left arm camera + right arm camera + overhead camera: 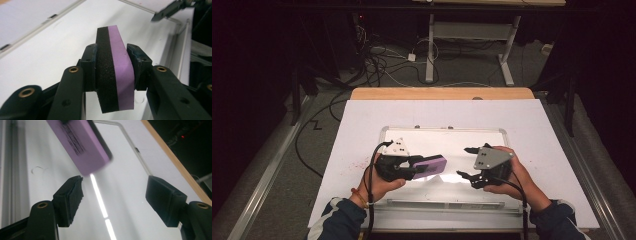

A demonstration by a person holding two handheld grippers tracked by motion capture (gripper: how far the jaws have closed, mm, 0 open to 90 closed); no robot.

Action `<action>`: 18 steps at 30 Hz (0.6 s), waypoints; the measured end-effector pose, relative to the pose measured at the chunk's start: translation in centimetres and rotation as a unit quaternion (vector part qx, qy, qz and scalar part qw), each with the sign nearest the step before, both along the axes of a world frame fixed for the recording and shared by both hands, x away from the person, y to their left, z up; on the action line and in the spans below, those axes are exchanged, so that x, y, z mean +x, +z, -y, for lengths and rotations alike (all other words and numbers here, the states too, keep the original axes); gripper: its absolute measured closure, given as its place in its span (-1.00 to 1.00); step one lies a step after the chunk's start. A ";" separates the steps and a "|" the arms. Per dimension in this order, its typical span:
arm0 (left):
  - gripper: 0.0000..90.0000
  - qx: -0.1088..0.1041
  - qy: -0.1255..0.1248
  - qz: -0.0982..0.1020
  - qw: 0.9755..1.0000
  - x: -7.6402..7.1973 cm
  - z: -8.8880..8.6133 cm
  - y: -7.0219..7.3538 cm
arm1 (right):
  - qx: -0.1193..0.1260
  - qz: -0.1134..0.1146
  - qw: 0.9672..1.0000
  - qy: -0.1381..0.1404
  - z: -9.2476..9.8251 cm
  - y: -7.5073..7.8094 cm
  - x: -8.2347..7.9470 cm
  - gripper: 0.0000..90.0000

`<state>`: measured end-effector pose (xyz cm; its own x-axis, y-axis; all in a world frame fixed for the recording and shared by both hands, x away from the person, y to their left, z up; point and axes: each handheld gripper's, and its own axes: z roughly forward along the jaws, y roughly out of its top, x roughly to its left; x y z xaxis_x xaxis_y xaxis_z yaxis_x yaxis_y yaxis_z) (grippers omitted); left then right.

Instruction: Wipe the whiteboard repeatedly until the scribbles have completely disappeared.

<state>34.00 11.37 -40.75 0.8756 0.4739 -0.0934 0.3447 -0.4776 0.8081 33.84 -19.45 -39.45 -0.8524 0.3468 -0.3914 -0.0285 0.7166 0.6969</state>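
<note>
We see the left tongs [424, 167] just left of centre in the high view, held in the person's left hand [379, 182] and clamped on a whiteboard eraser [430, 165] with a purple top and a black foam underside. In the left gripper view the two jaws press the eraser [115, 72] from either side, the black layer against the jaw at the left of the frame and the purple layer against the one at the right. The eraser stands on edge between them and sticks out past the jaw tips toward the top of the frame.

The right tongs [464, 161] sit right of centre in the high view, in the right hand [512, 177], with the jaws spread wide and nothing between them. In the right gripper view the eraser [80, 146] hangs in the upper left of the frame, above the jaw at the left and not touching it.

Both tongs hover over a whiteboard [492, 137] with a pale metal frame, which lies flat in the middle of the high view. The whiteboard rests on a white sheet [362, 120] that covers the desk [442, 93], whose wooden edge shows along the far side. Cables [382, 65] lie on the grey floor at the upper part of the frame.
</note>
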 end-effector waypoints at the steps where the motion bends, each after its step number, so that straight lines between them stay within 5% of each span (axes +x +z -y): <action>1: 0.35 0.000 0.007 0.008 1.000 -0.3 -0.4 0.0 | 0.005 0.000 1.000 -0.012 0.5 0.1 0.0 -0.35; 5: 0.35 0.007 0.044 0.040 0.998 -1.6 -2.0 -0.1 | 0.022 0.001 0.999 -0.046 2.6 0.1 0.1 -0.37; 9: 0.34 0.013 0.094 0.063 0.993 -2.8 -3.6 -0.5 | 0.022 -0.002 0.997 -0.072 4.2 -0.1 0.0 -0.37; 12: 0.34 0.008 0.124 0.061 0.990 -3.4 -4.9 -1.0 | 0.020 -0.007 0.996 -0.085 5.2 -0.4 -0.2 -0.37; 18: 0.34 0.031 0.170 0.057 0.983 -4.6 -6.1 -2.6 | 0.016 -0.018 0.995 -0.102 6.6 -1.1 -0.7 -0.38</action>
<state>29.42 17.50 -43.33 0.6688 0.7426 0.0350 0.4014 -0.4003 0.8238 33.10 -26.06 -40.54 -0.7769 0.5254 -0.3470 0.1407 0.6820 0.7177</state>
